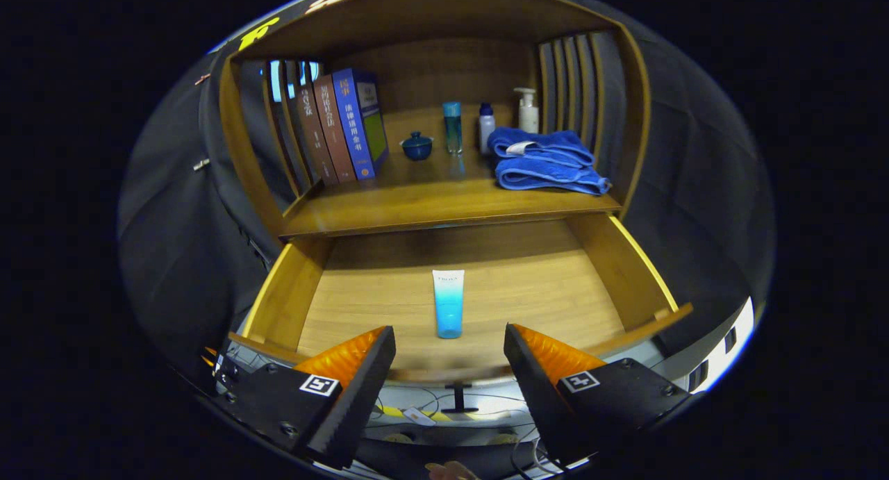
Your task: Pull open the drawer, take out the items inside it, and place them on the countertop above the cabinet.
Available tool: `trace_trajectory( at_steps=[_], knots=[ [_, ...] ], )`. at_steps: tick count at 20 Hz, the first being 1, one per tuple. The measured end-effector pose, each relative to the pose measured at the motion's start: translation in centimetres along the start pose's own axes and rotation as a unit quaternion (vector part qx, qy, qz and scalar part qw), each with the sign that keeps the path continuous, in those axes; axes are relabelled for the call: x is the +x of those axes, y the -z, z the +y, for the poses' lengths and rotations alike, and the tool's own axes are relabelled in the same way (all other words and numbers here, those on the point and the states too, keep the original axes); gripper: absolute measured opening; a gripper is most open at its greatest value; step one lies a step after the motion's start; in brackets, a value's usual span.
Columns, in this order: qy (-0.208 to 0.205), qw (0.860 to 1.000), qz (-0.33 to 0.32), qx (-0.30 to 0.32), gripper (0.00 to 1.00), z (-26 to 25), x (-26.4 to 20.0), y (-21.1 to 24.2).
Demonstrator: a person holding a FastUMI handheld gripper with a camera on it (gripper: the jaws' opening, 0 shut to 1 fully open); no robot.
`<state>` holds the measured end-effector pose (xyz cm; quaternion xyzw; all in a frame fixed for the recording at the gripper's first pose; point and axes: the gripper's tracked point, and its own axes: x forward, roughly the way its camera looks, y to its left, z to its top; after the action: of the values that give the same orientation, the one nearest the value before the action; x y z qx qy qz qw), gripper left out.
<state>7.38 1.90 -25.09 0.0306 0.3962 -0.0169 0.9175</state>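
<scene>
The wooden drawer (pixel 292 292) stands pulled out below the countertop (pixel 430 205) of the cabinet. A white and blue tube (pixel 449 303) lies flat in the middle of the drawer floor, cap end toward me. My gripper (pixel 450 344) hovers above the drawer's front edge, open wide, nothing between its fingers. The tube lies just ahead of the fingers, in line with the gap between them.
On the countertop stand several books (pixel 340 126) at the left, a small blue lidded cup (pixel 417 146), a tall blue bottle (pixel 452 127), a small white bottle (pixel 487 127), a pump bottle (pixel 528 110) and folded blue towels (pixel 545 162) at the right. A wooden roof covers the shelf.
</scene>
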Motion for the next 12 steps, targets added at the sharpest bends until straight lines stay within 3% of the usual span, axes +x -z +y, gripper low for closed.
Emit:
trace_trajectory(
  at_steps=[7, 12],
  knots=[
    [0.016, 0.993, 0.117, 0.005, 1.00, -0.3, 9.8, -0.4],
    [0.026, 0.975, 0.219, -0.004, 1.00, -0.7, 13.9, 3.1]
  ],
)
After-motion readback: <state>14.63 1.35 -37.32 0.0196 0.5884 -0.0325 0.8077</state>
